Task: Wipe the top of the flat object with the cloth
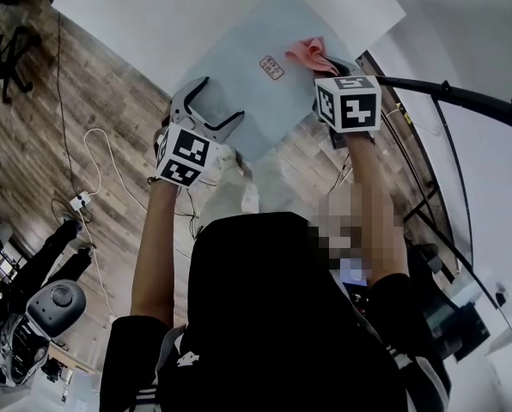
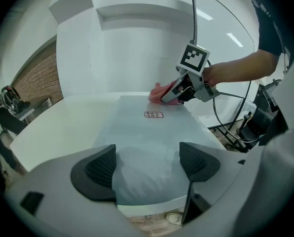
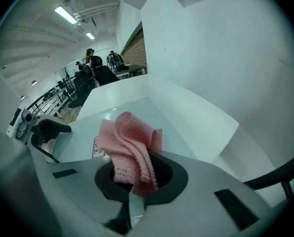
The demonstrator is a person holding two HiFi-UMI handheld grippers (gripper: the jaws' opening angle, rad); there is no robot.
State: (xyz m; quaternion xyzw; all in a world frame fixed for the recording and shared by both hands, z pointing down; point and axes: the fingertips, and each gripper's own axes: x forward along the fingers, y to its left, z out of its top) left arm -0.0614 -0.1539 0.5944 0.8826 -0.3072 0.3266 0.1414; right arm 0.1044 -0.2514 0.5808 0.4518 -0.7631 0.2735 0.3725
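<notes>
**Q:** Right jaws?
**Me:** My right gripper (image 3: 134, 184) was clamped on the pink cloth (image 3: 129, 144), with bunched folds sticking out past the pads. Only its own view showed the pinch. In the head view the marker cube (image 1: 349, 101) covered it.
**Q:** Left?
**Me:** My left gripper (image 2: 149, 164) had its jaws wide apart with nothing between them, just the flat panel (image 2: 152, 137) below.
**Q:** Cloth position?
**Me:** The left gripper view put it at the panel's far end, just beyond the small red-print label (image 2: 153, 114). The head view showed the panel lying on the white table (image 1: 153, 15), near corner past the table edge.
**Q:** Arms?
**Me:** Both forearms were stretched forward. The right reached to the far end and the left hovered over the near corner.
</notes>
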